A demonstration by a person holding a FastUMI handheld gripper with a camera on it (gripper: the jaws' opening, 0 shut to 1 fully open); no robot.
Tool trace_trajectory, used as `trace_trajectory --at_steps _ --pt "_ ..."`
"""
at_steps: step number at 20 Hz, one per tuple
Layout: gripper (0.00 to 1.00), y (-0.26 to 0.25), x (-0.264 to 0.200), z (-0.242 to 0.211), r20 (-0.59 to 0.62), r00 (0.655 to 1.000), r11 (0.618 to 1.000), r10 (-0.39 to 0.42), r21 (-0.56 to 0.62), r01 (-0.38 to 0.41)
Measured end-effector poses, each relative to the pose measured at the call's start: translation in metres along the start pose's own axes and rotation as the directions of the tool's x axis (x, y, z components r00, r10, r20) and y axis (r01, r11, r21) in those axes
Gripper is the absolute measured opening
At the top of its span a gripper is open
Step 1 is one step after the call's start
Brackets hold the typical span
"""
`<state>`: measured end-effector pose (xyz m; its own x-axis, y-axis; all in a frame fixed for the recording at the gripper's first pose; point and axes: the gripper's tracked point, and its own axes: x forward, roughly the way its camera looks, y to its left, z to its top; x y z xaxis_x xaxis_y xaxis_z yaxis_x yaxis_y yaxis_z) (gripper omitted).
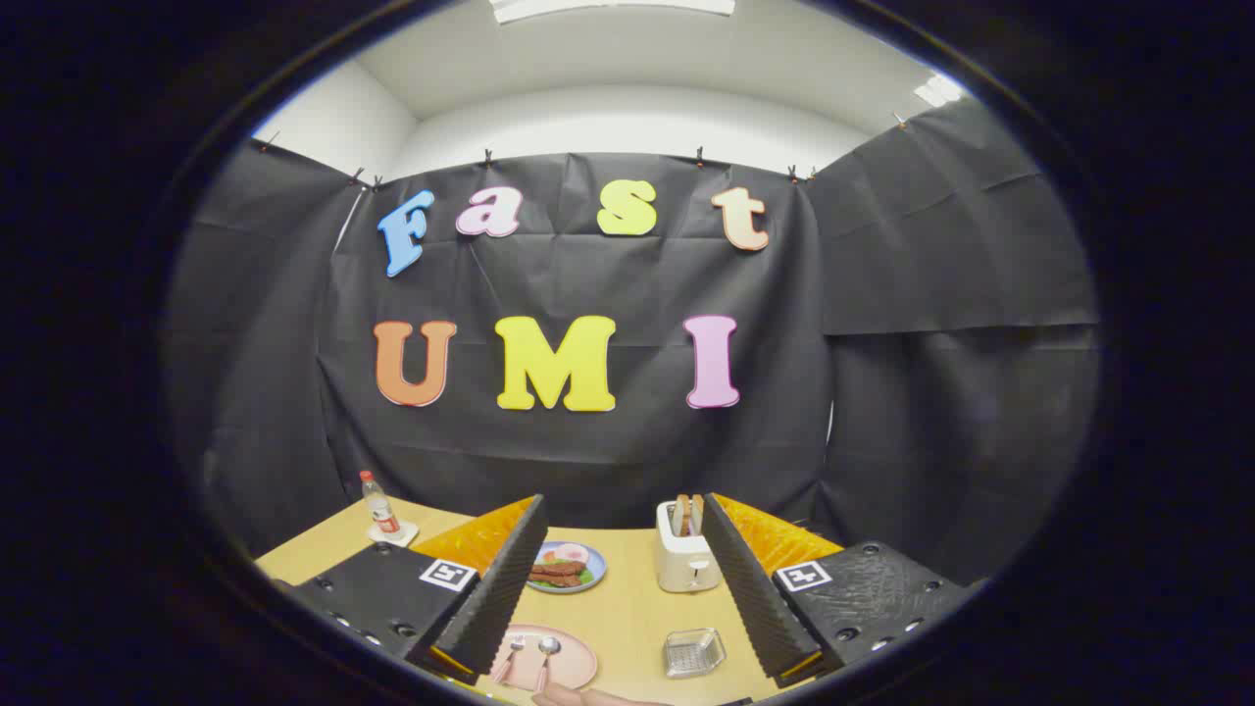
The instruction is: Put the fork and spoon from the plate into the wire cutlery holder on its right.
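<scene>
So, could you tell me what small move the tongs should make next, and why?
Probably lower the open tongs toward the pink plate and line up on the spoon. The spoon and the fork lie side by side on the plate, nothing is gripped, and the wire holder to its right looks empty.

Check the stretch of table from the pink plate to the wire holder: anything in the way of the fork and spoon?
Nothing visible blocks it. The fork and spoon lie on the pink plate between the open tongs; bare table separates the plate from the wire holder. The toaster stands farther back.
</scene>
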<state>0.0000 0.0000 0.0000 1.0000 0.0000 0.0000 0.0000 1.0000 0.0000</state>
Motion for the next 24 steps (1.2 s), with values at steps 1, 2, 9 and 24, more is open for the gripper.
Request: trace_trajectory --at_steps 1,2,9,24 --pt "0.95 -0.001 0.004 -0.005 -0.011 1.0 1.0 0.003 0.005 -0.003" --pt "0.95 -0.002 0.006 -0.009 -0.022 1.0 1.0 0.006 0.007 -0.006" --pt "0.95 -0.003 0.017 -0.018 -0.024 0.999 0.999 0.042 -0.023 -0.043" --pt "0.95 0.038 0.034 -0.07 -0.11 0.992 0.996 0.07 -0.049 -0.075"
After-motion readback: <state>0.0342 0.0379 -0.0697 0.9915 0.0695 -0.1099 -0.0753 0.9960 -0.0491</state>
